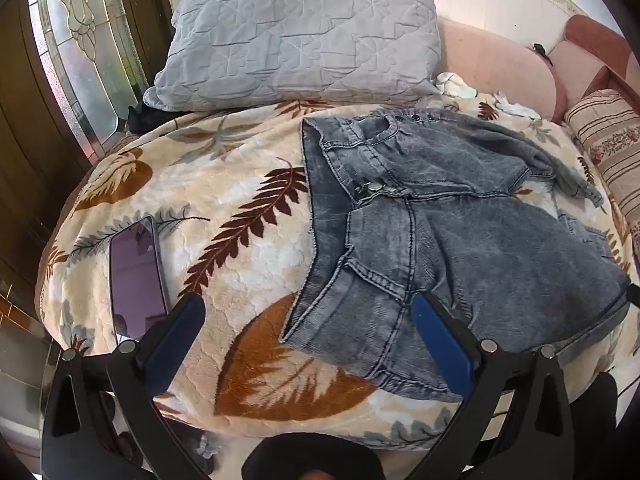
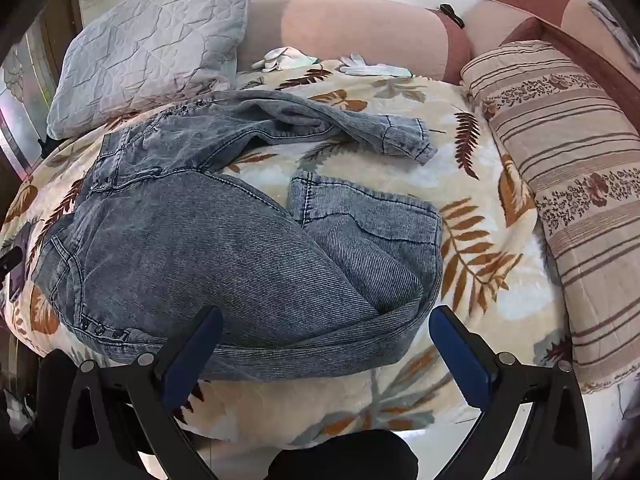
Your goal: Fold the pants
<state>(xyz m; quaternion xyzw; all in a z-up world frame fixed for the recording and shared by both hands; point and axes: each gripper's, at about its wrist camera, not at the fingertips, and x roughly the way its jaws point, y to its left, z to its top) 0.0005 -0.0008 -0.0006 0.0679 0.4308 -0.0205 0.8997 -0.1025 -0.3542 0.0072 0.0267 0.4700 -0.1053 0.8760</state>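
Grey washed denim: one pair of jeans [image 1: 460, 216], lying crumpled on a cream blanket [image 1: 224, 184] printed with brown and rust leaves. In the left wrist view the jeans fill the centre and right of the frame, waistband toward the upper middle, fly buttons showing near the centre. In the right wrist view the jeans [image 2: 192, 248] spread across the left and centre, one leg doubled back on itself at mid-frame, the other trailing toward the upper centre. Left gripper [image 1: 308, 320]: blue-padded fingers spread wide at the bottom of the frame, holding nothing; the right-hand finger overlaps the lower edge of the denim, contact unclear. Right gripper [image 2: 326, 332]: fingers likewise wide apart, nothing between them but the near fold of the jeans, not clamped. One phone [image 1: 138, 280], dark screen up, lower left of the left view, on the blanket, apart from the jeans. One grey quilted pillow [image 1: 300, 32], upper centre. One striped floral bolster [image 2: 568, 184], right side of the right view. White gloves [image 2: 376, 66], upper centre, at the blanket's far edge.
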